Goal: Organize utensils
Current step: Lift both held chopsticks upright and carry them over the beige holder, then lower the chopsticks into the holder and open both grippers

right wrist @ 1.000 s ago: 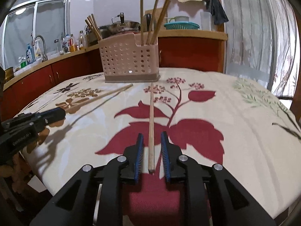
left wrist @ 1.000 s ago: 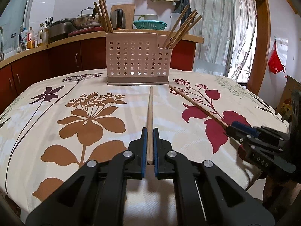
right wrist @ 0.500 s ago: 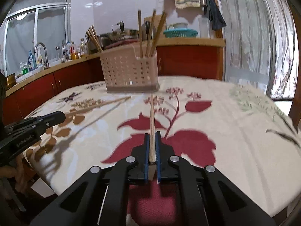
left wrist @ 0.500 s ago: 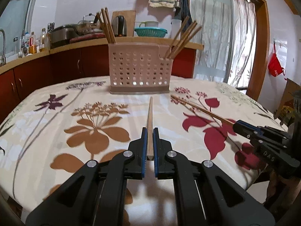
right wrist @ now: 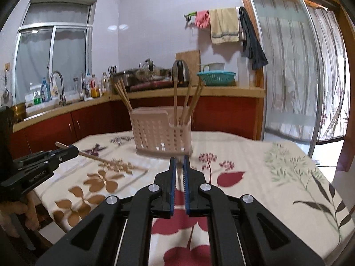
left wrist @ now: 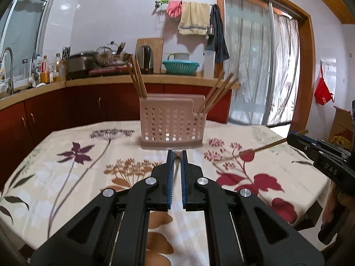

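Risk of slip: left claw (left wrist: 176, 158) and right claw (right wrist: 180, 163) each pinch one chopstick (left wrist: 176, 168) by its end, above the table (left wrist: 66, 177); long overhang may snag the holder (left wrist: 172, 122) at the far edge.

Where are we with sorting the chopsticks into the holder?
Done: chopsticks already stand in both ends of the perforated holder, a bunch at its left and one at its right. In hand: the left tongs and right tongs each clamp one chopstick, off the tablecloth. Left: dropping both in.
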Action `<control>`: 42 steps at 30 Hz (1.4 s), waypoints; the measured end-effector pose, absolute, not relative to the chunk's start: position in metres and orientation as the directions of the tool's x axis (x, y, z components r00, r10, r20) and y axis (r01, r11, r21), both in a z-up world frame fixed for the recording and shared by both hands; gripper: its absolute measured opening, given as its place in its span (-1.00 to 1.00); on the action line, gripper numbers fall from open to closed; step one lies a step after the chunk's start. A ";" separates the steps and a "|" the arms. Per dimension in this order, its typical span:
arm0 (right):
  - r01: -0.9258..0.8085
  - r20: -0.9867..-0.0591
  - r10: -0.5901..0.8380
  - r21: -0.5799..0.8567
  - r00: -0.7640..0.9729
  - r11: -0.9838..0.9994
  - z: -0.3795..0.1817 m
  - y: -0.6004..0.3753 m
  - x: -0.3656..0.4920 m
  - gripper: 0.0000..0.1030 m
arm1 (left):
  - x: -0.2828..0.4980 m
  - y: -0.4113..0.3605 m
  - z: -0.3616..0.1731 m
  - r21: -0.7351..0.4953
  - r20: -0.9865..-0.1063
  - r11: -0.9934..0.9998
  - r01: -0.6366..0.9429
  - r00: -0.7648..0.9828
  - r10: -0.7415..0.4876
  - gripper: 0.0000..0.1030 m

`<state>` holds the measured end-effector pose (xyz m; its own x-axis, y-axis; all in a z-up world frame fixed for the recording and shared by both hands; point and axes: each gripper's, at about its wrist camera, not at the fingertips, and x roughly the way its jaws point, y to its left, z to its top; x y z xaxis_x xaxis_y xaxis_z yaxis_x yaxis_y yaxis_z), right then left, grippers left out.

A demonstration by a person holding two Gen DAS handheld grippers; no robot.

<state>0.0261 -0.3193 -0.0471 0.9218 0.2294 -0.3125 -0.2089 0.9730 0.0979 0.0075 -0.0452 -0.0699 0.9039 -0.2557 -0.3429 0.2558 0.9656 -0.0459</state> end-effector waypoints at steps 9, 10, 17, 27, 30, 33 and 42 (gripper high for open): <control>-0.238 -0.304 0.266 0.124 0.915 0.963 -0.009 -0.321 0.034 -0.87 | 0.012 -0.039 -0.030 -0.028 -0.343 0.960 0.278 0.900 -0.270 -0.87; -0.243 -0.308 0.269 0.122 0.912 0.962 -0.008 -0.321 0.037 -0.87 | 0.015 -0.039 -0.029 -0.030 -0.350 0.959 0.281 0.896 -0.274 -0.87; -0.263 -0.326 0.282 0.101 0.902 0.959 0.000 -0.313 0.066 -0.87 | 0.041 -0.037 -0.021 -0.043 -0.378 0.959 0.280 0.884 -0.275 -0.87; -0.254 -0.308 0.272 0.098 0.911 0.962 0.001 -0.305 0.090 -0.87 | 0.060 -0.039 -0.017 -0.028 -0.362 0.968 0.250 0.900 -0.243 -0.87; -0.253 -0.306 0.272 0.100 0.912 0.962 0.002 -0.304 0.095 -0.87 | 0.063 -0.040 -0.017 -0.025 -0.354 0.968 0.248 0.904 -0.241 -0.87; -0.251 -0.301 0.271 0.103 0.915 0.962 0.004 -0.303 0.097 -0.87 | 0.066 -0.039 -0.014 -0.028 -0.350 0.967 0.253 0.904 -0.247 -0.87; -0.295 -0.226 0.318 0.131 0.921 0.947 0.034 -0.302 0.100 -0.87 | 0.073 -0.031 0.019 -0.067 -0.298 0.956 0.285 0.909 -0.292 -0.87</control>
<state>0.1003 -0.3019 0.0336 0.9207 0.3179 -0.2262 -0.2947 0.9466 0.1308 0.0730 -0.0307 0.0194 0.9088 -0.2917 -0.2983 0.2851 0.9562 -0.0666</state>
